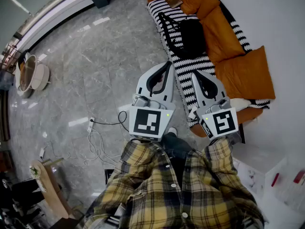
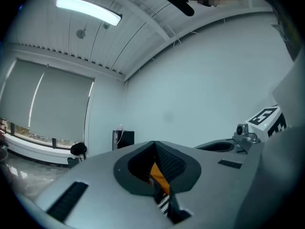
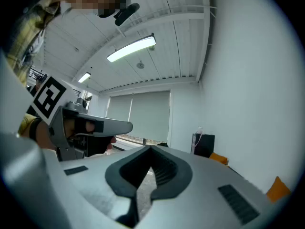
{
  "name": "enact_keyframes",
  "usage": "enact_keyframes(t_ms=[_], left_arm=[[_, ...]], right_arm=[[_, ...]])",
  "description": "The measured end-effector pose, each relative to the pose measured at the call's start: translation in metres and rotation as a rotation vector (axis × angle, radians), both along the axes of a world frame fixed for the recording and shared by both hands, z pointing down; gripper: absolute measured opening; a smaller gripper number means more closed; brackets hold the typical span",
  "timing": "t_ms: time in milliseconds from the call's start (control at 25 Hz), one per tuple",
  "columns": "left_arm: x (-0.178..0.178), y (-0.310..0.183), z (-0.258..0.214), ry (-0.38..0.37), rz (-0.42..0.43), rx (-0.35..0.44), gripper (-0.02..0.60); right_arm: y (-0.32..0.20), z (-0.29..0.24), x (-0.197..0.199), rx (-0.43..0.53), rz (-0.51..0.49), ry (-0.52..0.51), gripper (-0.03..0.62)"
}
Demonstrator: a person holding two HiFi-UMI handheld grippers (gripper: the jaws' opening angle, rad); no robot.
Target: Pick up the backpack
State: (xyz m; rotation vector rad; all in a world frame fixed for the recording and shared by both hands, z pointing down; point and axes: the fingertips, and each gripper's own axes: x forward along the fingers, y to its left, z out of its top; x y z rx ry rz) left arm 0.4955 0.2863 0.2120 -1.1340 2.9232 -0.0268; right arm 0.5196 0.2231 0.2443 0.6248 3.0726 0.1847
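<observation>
The black backpack [image 1: 187,34] lies on the black-and-white striped sofa [image 1: 190,71], seen only in the head view. Both grippers are held level side by side in front of the person, short of the backpack. My left gripper [image 1: 168,64] is shut and empty, its tips over the sofa's near edge. In the left gripper view the left gripper's [image 2: 155,145] jaws meet, with a sliver of orange and stripes behind them. My right gripper [image 1: 194,74] is also shut and empty. In its own view the right gripper's [image 3: 151,150] jaws close on nothing but floor beyond.
Orange cushions [image 1: 245,73] lie along the sofa against the white wall. White cables and a power strip [image 1: 90,124] trail over the grey marble floor on the left. A white cabinet [image 1: 259,168] stands at the right. A round wooden item [image 1: 28,73] sits far left.
</observation>
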Motion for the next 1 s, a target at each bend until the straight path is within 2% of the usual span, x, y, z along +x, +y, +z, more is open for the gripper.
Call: enact_keyframes(t_ms=[240,760,1000], left_arm=[[0.002,-0.003,0.001,0.005,-0.018,0.002,0.017],[0.018,-0.007,0.006,-0.003,-0.078,0.002,0.017],[0.002,-0.003,0.009,0.001,-0.101,-0.002,0.017]], right_arm=[[-0.009,-0.002,0.001,-0.019,0.014,-0.006,0.014],[-0.016,0.002,0.013,-0.031,-0.050,-0.013,0.014],[-0.015,0.006,-0.001,-0.037,-0.066,-0.004,0.015]])
